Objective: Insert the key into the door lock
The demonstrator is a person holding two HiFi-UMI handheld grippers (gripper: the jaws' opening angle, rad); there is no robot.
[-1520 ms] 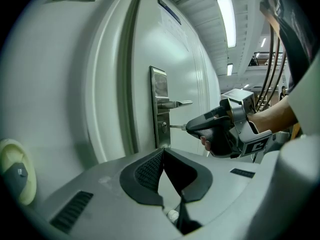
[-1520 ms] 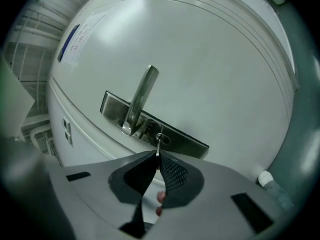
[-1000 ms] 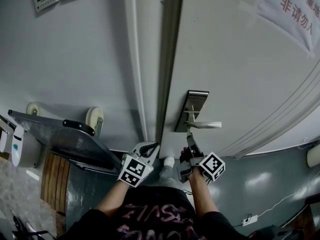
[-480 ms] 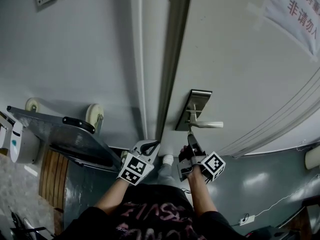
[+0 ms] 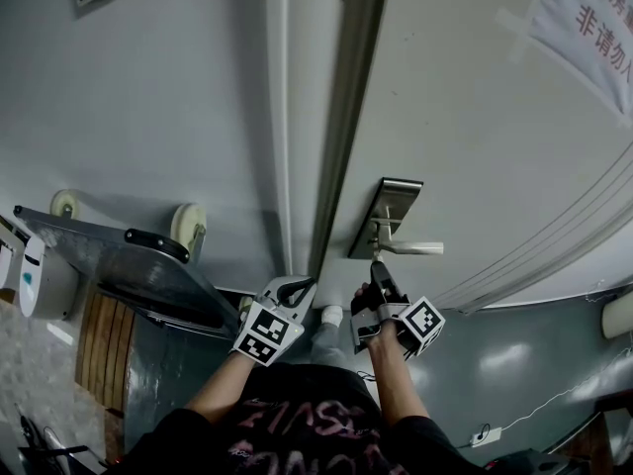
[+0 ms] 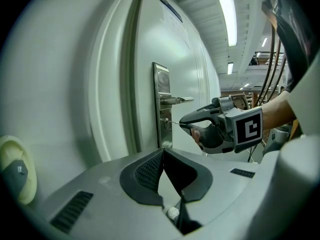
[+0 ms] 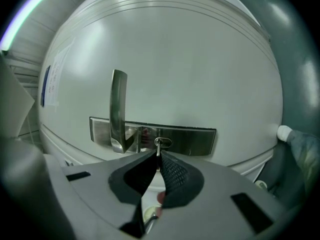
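Observation:
A steel lock plate point(image 5: 388, 214) with a lever handle point(image 5: 412, 248) is fixed on the pale door. My right gripper point(image 5: 377, 267) is shut on a thin key point(image 7: 158, 153) and points at the plate just below the lever. In the left gripper view the key point(image 6: 173, 122) bridges the gap from the right gripper point(image 6: 182, 124) to the keyhole point(image 6: 164, 121). The key's tip sits at the round keyhole point(image 7: 162, 143); how deep it goes is hidden. My left gripper point(image 5: 294, 287) is shut on nothing, held back by the door frame, left of the right one.
The door frame point(image 5: 341, 117) runs up beside the lock. A metal cart point(image 5: 129, 265) with wheels stands at the left against the wall. A paper sign point(image 5: 588, 13) hangs on the door at top right. A cable and a socket point(image 5: 485, 433) lie on the floor at right.
The head view has drifted a little. My right gripper stays at the lock with the key; the left gripper holds its place.

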